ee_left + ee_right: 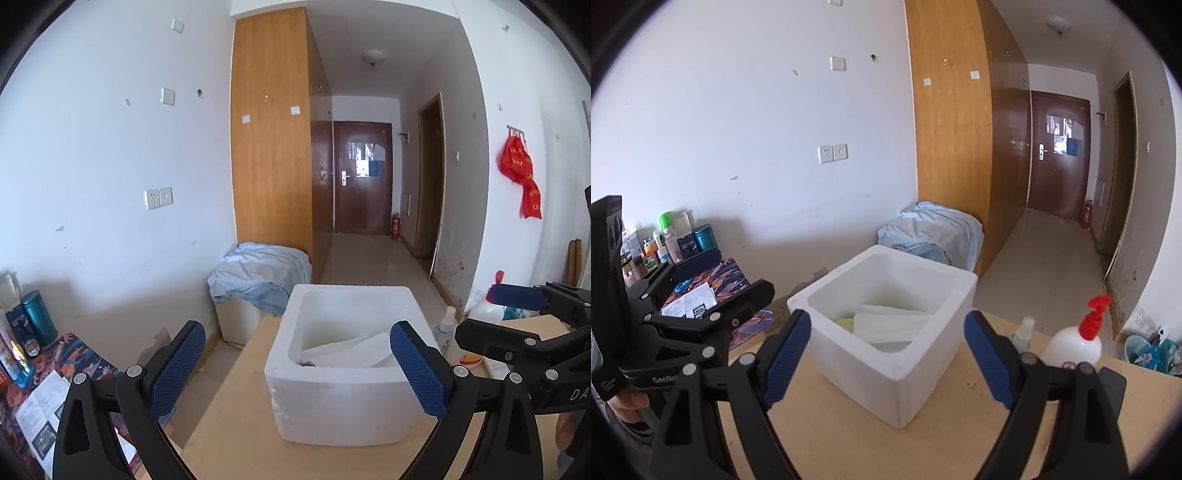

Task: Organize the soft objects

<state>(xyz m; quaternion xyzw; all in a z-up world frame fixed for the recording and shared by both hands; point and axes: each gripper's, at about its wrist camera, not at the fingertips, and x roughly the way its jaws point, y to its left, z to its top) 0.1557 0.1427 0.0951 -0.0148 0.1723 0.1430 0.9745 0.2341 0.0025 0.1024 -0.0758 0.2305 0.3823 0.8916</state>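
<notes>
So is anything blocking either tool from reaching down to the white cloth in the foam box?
Nothing visible. The foam box is open-topped, the folded white cloth lies uncovered inside, and the left tool and right tool stand open, empty, in front.

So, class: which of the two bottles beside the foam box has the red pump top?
The larger white bottle, farther from the box; the small clear spray bottle has a clear top.

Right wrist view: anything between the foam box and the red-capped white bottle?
Yes. In the right wrist view a small clear spray bottle stands on the wooden table between the foam box and the red-capped white bottle.
</notes>
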